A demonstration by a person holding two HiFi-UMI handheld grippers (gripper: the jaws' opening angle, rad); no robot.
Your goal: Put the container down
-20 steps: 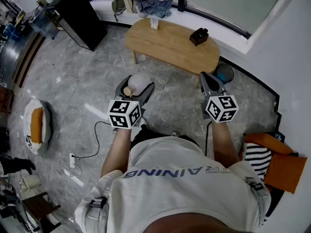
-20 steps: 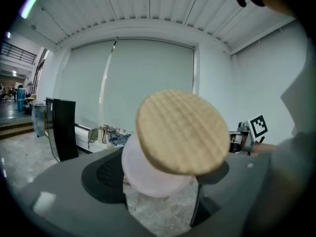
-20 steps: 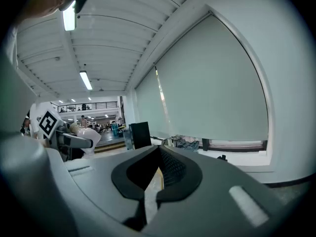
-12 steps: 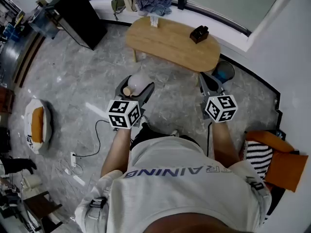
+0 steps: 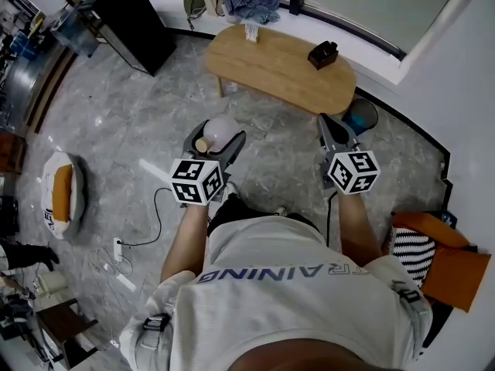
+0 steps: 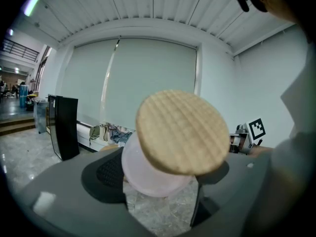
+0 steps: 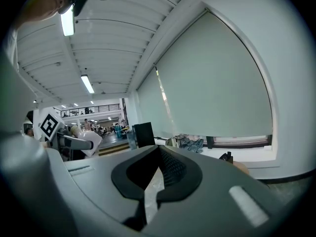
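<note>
My left gripper (image 5: 216, 135) is shut on a pale, translucent container (image 5: 223, 129), held in the air over the marble floor. The container lies tilted on its side, its round cork lid (image 5: 203, 144) turned back toward me. In the left gripper view the lid (image 6: 180, 132) fills the middle, with the pale body (image 6: 144, 174) pressed between the two dark pads (image 6: 106, 174). My right gripper (image 5: 334, 132) hangs level with it to the right, shut and holding nothing; in its own view the jaws (image 7: 155, 174) meet. The container (image 7: 89, 141) also shows at that view's left.
A low oval wooden table (image 5: 271, 72) stands ahead with a small dark object (image 5: 322, 54) on it. Behind it lies a heap of clothes (image 5: 240, 2). A black cabinet (image 5: 131, 25) is at far left, a blue bin (image 5: 360, 116) by the table's right end, a cable (image 5: 151, 222) on the floor.
The room has slid slightly in the head view. Both grippers keep their places and the container stays in the left one.
</note>
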